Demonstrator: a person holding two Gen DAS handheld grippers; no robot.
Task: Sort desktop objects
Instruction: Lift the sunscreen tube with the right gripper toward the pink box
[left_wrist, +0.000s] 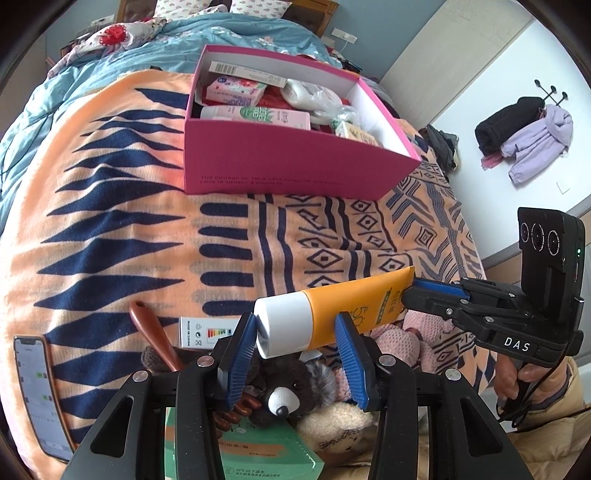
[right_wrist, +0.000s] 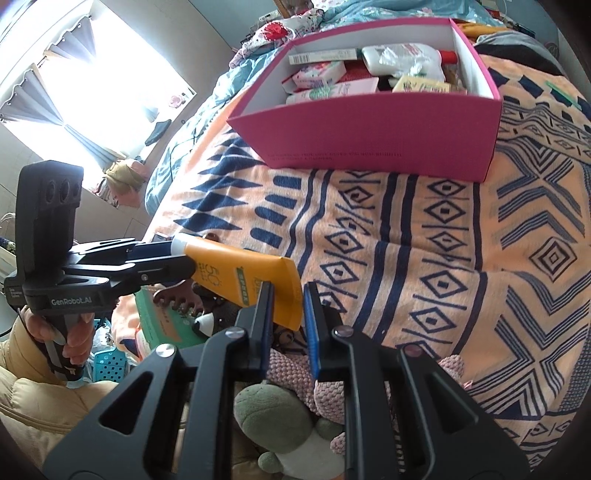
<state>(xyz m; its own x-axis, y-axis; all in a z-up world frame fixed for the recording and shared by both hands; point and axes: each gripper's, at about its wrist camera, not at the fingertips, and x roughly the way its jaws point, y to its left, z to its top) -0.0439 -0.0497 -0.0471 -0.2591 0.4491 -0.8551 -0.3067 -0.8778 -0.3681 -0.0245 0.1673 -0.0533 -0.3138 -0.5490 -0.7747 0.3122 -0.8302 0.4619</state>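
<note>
A: What is hard to read?
B: The pile at the near edge of the bed: a brown bear (left_wrist: 284, 400), a comb (left_wrist: 155, 336), a green box (left_wrist: 266, 458), all partly hidden behind the left gripper (left_wrist: 301, 354). A phone (left_wrist: 40, 395) is cut off at the rim.
A: The tube (left_wrist: 343, 314)?
B: Held in the air above the blanket (left_wrist: 122, 236), well short of the pink box (left_wrist: 295, 162). Left jaws stand released, one on each side of its white cap end; contact is unclear. The right gripper (right_wrist: 288, 325) has its jaws clenched on the flat crimped end.
</note>
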